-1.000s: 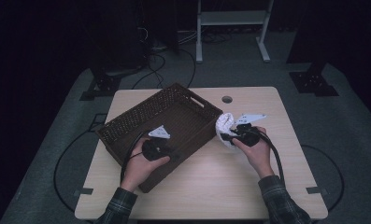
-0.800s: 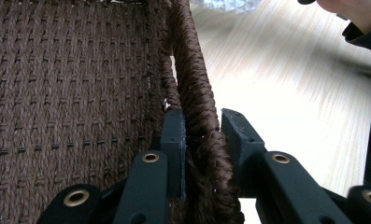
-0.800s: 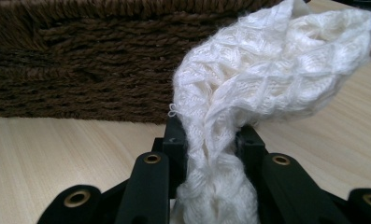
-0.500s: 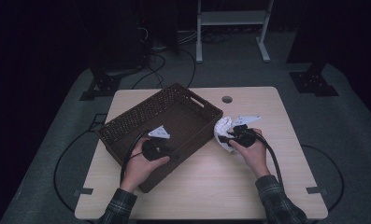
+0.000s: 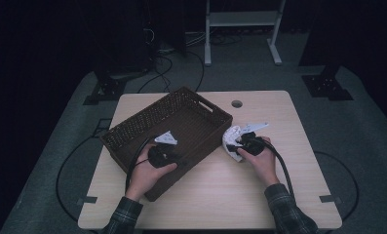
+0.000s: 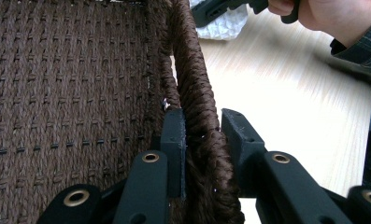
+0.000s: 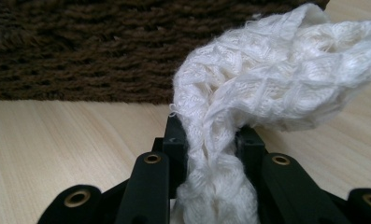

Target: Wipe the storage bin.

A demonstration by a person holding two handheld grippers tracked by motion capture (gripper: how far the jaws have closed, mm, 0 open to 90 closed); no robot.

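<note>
A dark brown woven basket (image 5: 147, 122) sits on the left half of the light wooden table (image 5: 220, 190). My left gripper (image 5: 174, 157) is shut on the basket's near right wall (image 6: 197, 98), one jaw inside and one outside. My right gripper (image 5: 237, 142) is shut on a white knitted cloth (image 5: 231, 139), held low over the table just right of the basket. In the right gripper view the cloth (image 7: 267, 79) bunches up between the jaws and flops to the right, with the basket's outer wall (image 7: 80, 46) close behind it.
A round cable hole (image 5: 237, 104) lies in the table near its far edge. Black cables trail from both grippers toward the person's sleeves. A white frame (image 5: 240, 24) stands on the floor beyond the table.
My right gripper has sunk a little with the cloth, closer to the table and the basket's wall. The left gripper and the basket have stayed put.
</note>
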